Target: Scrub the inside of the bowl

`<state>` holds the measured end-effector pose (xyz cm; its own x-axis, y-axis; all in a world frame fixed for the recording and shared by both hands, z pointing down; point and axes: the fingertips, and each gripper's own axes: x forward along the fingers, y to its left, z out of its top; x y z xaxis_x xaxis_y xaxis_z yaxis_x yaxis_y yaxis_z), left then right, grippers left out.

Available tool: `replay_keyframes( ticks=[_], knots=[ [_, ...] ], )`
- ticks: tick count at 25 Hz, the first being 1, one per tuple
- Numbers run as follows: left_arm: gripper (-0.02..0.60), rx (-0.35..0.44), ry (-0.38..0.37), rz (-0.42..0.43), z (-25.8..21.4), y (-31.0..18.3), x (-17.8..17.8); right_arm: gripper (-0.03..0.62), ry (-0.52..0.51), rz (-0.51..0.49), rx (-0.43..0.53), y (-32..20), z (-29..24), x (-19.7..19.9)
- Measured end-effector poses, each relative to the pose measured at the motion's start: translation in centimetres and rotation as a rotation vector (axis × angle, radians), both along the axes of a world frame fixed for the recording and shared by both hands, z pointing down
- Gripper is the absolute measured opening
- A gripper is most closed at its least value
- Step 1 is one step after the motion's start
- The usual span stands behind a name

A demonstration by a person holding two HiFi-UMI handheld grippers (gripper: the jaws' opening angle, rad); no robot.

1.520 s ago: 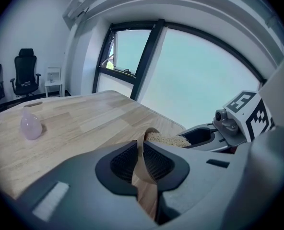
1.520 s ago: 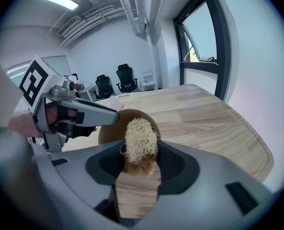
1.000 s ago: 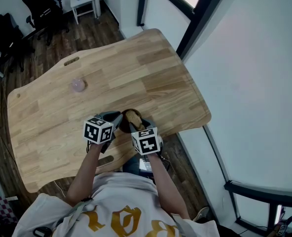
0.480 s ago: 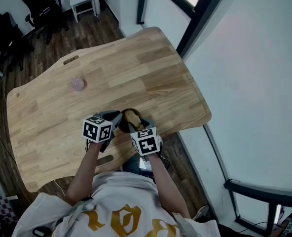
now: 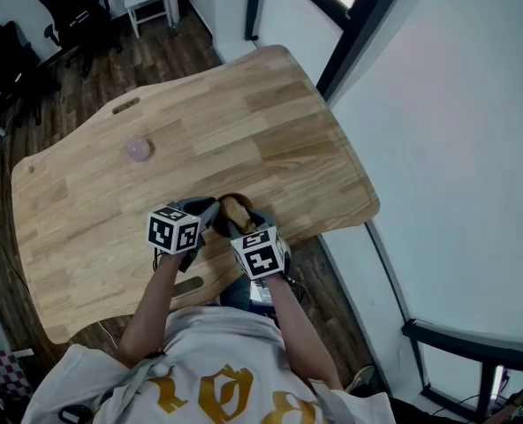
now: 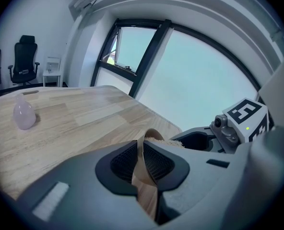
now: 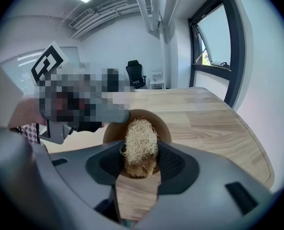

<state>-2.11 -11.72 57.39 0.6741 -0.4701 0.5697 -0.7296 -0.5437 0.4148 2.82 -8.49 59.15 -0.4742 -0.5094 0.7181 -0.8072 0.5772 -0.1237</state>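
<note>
Wooden surface point(image 5: 244, 122) carries one bowl point(image 7: 162, 126) near its front edge. Left gripper point(image 6: 142, 163) jaws pinch the bowl's rim. Right gripper point(image 7: 140, 163) jaws clamp one fibrous scrubber point(image 7: 140, 145) inside it. One pink bottle point(image 6: 24, 115) stands well beyond the jaws, with bare wood between.

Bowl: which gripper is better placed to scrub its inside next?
Right. The right gripper is shut on the scrubber, which reaches into the bowl; the left gripper is clamped on the bowl's rim, steadying it.
</note>
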Motion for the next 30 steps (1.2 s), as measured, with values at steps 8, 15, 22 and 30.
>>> replay_keyframes(
  ticks=[8,15,22,30],
  knots=[
    [0.031,-0.013,0.007,-0.002,0.3,0.0,-0.1,0.183,0.0,-0.066,0.0,0.7,0.4,-1.3],
    [0.031,-0.023,0.009,-0.014,0.6,0.0,-0.4,0.183,0.006,-0.116,-0.002,1.2,0.5,-2.1],
    [0.031,-0.035,-0.016,-0.012,1.4,0.2,-0.7,0.183,0.014,-0.168,-0.033,1.9,1.2,-2.6],
    [0.031,-0.034,-0.069,0.005,2.0,0.4,-0.9,0.183,0.012,-0.251,-0.095,2.9,1.7,-3.0]
  ],
)
